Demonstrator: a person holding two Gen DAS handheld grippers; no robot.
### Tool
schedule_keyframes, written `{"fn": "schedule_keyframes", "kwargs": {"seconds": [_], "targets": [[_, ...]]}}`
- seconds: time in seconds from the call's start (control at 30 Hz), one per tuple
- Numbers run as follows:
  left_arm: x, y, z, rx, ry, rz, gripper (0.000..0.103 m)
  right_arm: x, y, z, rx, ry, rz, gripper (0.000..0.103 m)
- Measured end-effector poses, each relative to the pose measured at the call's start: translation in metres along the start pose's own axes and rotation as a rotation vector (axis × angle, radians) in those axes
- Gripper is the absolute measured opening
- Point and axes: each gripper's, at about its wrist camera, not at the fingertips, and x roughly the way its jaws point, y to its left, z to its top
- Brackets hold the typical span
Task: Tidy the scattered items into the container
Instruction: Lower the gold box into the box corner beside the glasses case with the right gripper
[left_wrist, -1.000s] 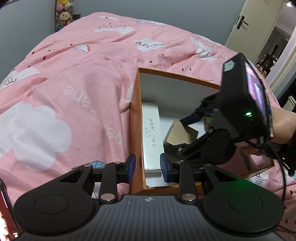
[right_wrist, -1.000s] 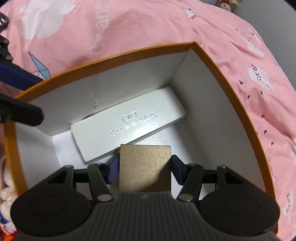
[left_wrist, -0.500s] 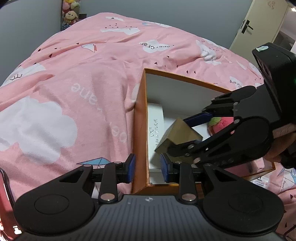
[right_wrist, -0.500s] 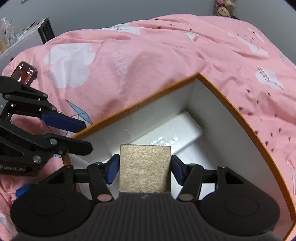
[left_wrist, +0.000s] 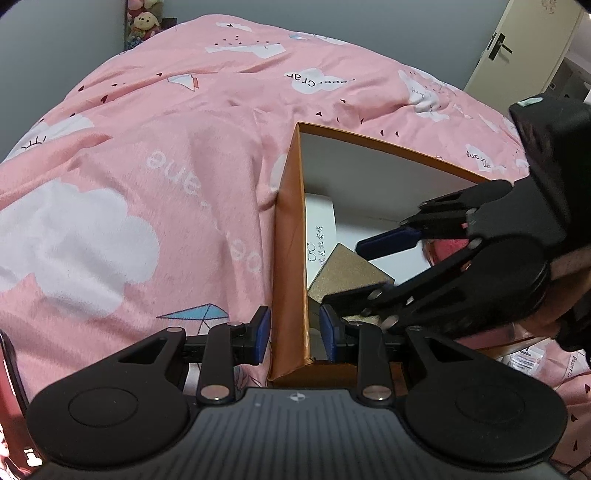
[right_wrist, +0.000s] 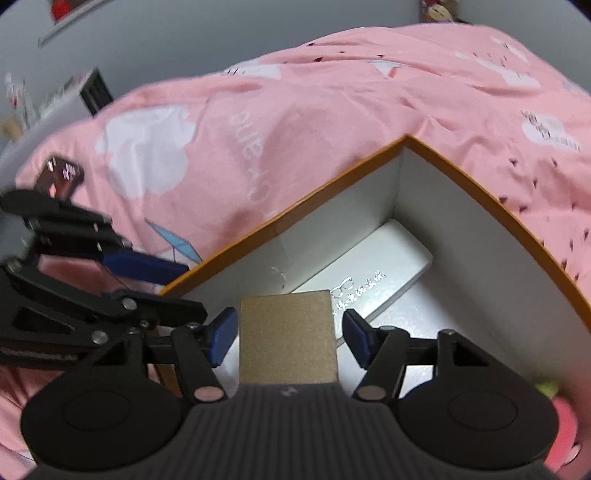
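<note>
The small brown box (right_wrist: 288, 338) sits between the right gripper (right_wrist: 289, 336) fingers inside the orange box (right_wrist: 491, 206), its flat face up. The jaws have just been opening, and gaps show on both sides, so the pads no longer press it. Beyond it a white case (right_wrist: 388, 258) lies lengthwise toward the far corner. The left gripper (left_wrist: 291, 334) straddles the near wall, half open, with gaps either side. The pink bedspread (left_wrist: 147, 166) surrounds everything.

A bed under a pink cloud-print duvet (left_wrist: 155, 155) fills the room. Behind it: grey wall (left_wrist: 66, 44); right: cream door (left_wrist: 517, 40); left: possibly shelving (right_wrist: 66, 96).
</note>
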Motion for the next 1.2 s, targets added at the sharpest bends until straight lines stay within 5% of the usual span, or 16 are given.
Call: {"fn": "schedule_keyframes", "kwargs": {"seconds": [0.57,0.7,1.2], "targets": [[0.003,-0.001,-0.001,0.003,0.012,0.0,0.033,0.021,-0.056,-0.02,0.425,0.091,0.172,0.075],[0.003,-0.001,-0.001,0.004,0.013,0.0,0.033,0.022,-0.054,-0.021,0.442,0.085,0.22,0.063],[0.0,-0.006,-0.006,0.005,0.011,-0.004,0.033,-0.014,0.004,-0.017,-0.165,0.077,0.068,0.049]]}}
